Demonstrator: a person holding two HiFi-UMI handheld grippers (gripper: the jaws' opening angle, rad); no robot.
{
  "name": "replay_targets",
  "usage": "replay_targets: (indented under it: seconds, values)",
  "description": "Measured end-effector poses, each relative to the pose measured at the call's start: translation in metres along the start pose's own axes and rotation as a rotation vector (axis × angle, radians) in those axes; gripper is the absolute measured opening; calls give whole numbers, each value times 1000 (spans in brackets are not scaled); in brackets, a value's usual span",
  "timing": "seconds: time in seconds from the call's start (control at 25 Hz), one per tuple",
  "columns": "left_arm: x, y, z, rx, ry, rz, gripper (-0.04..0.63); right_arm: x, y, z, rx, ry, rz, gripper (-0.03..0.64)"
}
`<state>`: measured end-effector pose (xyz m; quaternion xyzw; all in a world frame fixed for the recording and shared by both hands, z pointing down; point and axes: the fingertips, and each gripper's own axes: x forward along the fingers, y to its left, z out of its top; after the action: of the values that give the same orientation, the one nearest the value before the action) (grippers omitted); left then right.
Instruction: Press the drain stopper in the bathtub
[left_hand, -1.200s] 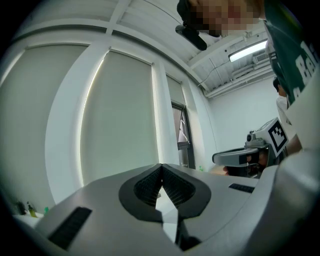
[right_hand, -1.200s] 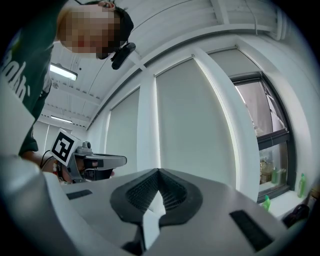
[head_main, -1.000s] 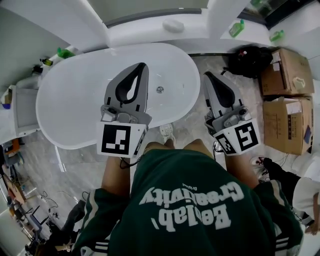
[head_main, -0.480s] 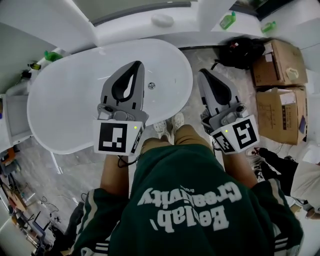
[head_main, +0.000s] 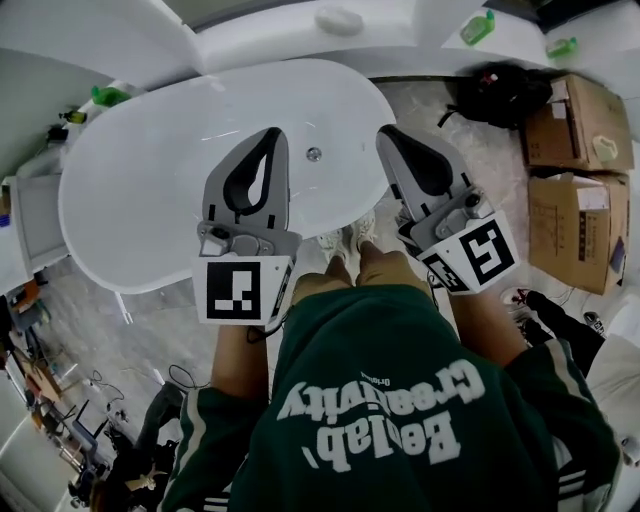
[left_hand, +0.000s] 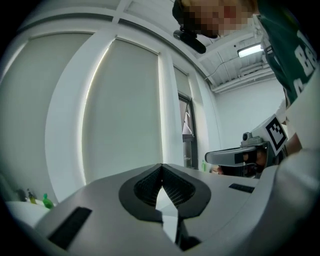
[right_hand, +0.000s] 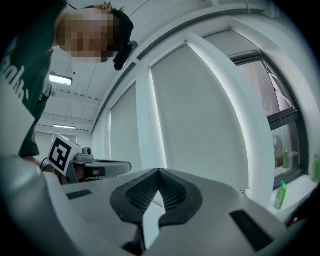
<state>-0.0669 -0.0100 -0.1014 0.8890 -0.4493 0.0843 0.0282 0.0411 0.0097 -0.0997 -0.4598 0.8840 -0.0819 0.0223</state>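
Observation:
The white oval bathtub (head_main: 130, 200) fills the upper left of the head view. Its small round metal drain stopper (head_main: 313, 154) lies on the tub floor near the right end. My left gripper (head_main: 274, 133) hangs over the tub with its tip just left of the stopper, jaws shut and empty. At the tub's right rim my right gripper (head_main: 384, 131) is also shut, holding nothing. Both gripper views point up at window blinds; in them the left gripper (left_hand: 161, 165) and the right gripper (right_hand: 159, 170) show closed jaws. The stopper is hidden in both.
Two cardboard boxes (head_main: 572, 130) and a black bag (head_main: 503, 95) lie on the floor to the right. Green bottles (head_main: 477, 27) stand on the ledge behind the tub, another green bottle (head_main: 107, 95) at its left end. The person's shoes (head_main: 345, 240) are at the tub's near rim.
The right gripper has swung left, closer to the tub's right rim. The left gripper stays over the tub near the stopper. The head view has shifted slightly.

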Motion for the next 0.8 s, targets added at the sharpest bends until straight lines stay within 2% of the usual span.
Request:
replay_targets:
  seconds: [0.24, 0.48, 0.64, 0.8]
  values:
    - [16, -14, -26, -11, 37, 18, 5, 0, -9, -21, -5, -26, 84, 11]
    - [46, -33, -68, 22, 87, 23, 5, -4, -37, -70, 38, 10, 100, 11]
    - [60, -28, -109, 27, 118, 17, 5, 12, -49, -112, 40, 41, 112, 11]
    - [63, -21, -171, -28, 192, 5, 5, 26, -58, -155, 32, 73, 100, 11]
